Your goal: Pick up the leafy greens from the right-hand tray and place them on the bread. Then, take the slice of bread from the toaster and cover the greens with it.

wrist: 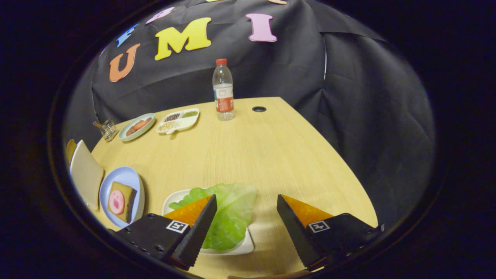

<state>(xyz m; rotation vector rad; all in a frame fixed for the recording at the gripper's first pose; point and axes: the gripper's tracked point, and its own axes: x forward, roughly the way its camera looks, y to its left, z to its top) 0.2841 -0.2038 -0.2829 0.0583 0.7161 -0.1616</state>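
At the far left, a pale toaster (86, 173) is seen at the bench's (252, 155) edge, though the view is poor there and a slice in it cannot be made out with certainty. Just beside it, a blue plate (133, 179) is set, and on it lies the bread (122, 201), topped by a round pink slice (116, 202). Farther back on the left, a small glass holder (108, 128), a green plate (136, 126) with food and a divided tray (178, 120) of grains are lined up near the black wall. A white tray (240, 246) is found close ahead of the gripper (247, 209), and the greens (232, 213) are spread over it, one leaf overhanging its far rim. The gripper is held wide open, nothing between its fingers; the left finger (195, 228) is seen over the greens, the right finger (296, 228) over bare bench beside the tray. Beyond, a bottle (223, 90) with a red cap stands upright, and a dark round hole (259, 109) is seen in the bench to its right.
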